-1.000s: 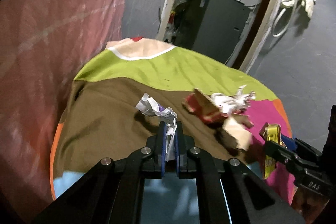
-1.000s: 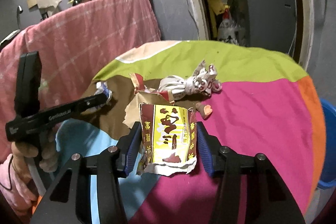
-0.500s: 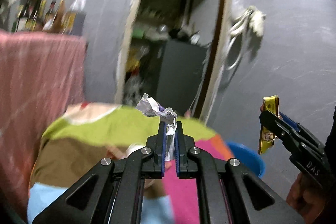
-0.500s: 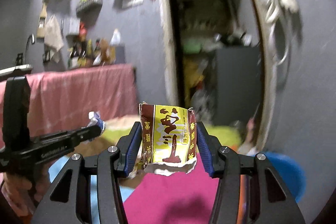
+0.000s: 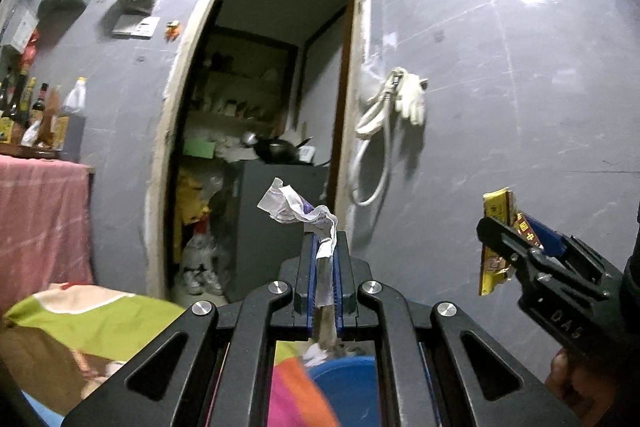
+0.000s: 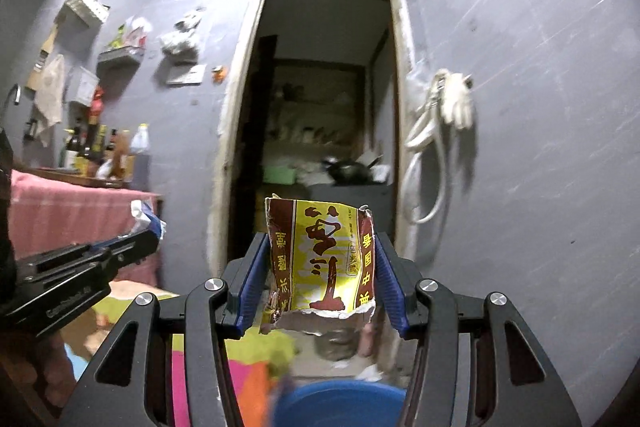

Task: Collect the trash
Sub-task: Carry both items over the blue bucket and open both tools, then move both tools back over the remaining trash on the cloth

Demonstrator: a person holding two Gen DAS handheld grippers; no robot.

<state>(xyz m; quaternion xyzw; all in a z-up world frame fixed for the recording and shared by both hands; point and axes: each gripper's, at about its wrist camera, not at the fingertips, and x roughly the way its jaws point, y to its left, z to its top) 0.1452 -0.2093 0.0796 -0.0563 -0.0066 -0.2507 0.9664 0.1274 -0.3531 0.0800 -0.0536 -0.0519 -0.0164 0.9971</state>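
My left gripper is shut on a crumpled white paper scrap that sticks up past the blue pads. My right gripper is shut on a torn yellow and brown snack wrapper, held flat between its fingers. Both point level at the grey wall. Seen from the left wrist, the right gripper with the wrapper is at the right. From the right wrist, the left gripper with the paper is at the left. A blue bin lies low between the fingers.
The table with its colourful cloth sits low at the left. An open doorway shows a dark cabinet with pans. A hose and gloves hang on the wall. A pink-draped counter carries bottles.
Both grippers lifted off the table and swung to the right, from looking down at the trash on the cloth to facing the wall and doorway. The blue bin came into view below. Both grips held.
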